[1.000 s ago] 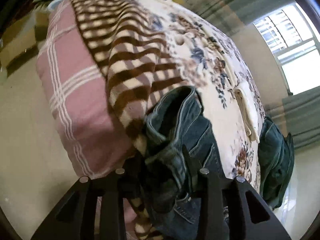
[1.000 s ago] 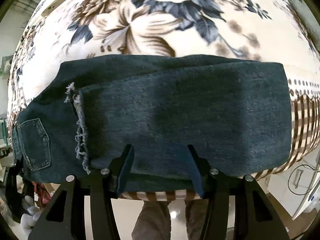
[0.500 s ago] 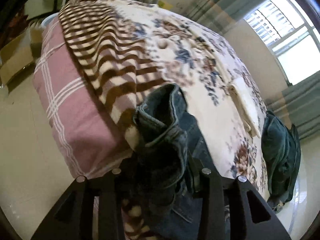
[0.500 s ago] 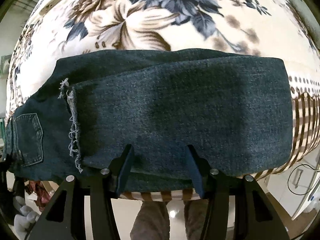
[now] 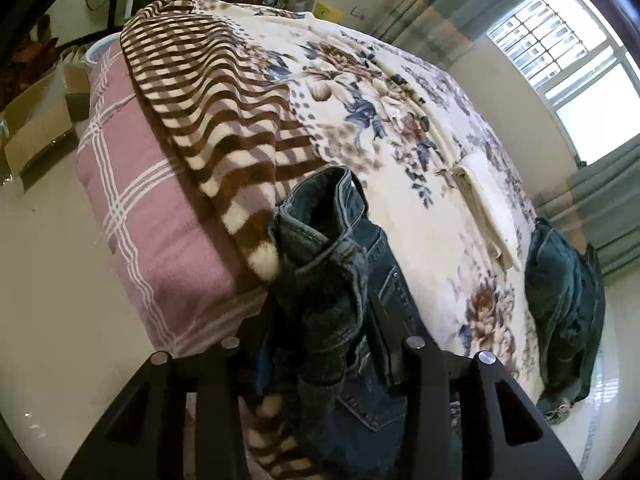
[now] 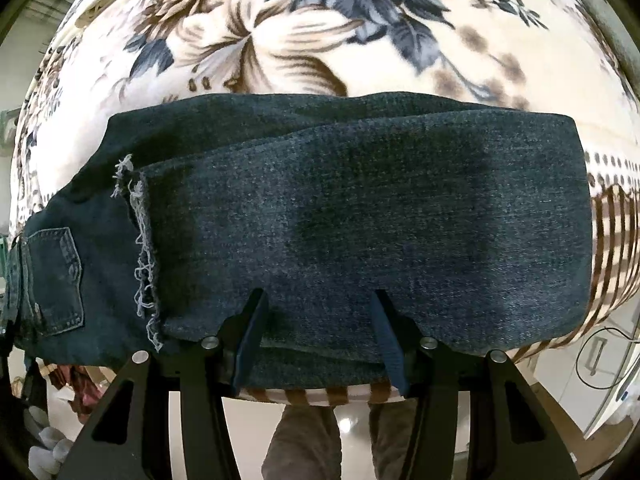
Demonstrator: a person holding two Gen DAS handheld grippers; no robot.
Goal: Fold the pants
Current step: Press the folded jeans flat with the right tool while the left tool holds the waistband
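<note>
bed [image 5: 168, 240] | floral blanket [image 5: 360, 92] on top | jeans [image 6: 340, 220], cream cloth [image 5: 484, 208], green garment [image 5: 560, 300] on blanket

The folded jeans [image 6: 360, 232] lay across the near edge of the bed, on the floral blanket [image 6: 280, 40]. Their waistband end [image 5: 324, 240] bunched up at the near corner, beside the striped blanket [image 5: 208, 92]. Farther right lay a folded cloth [image 5: 484, 208], and beyond it a heaped garment [image 5: 564, 308] hung off the bed's right edge.
</note>
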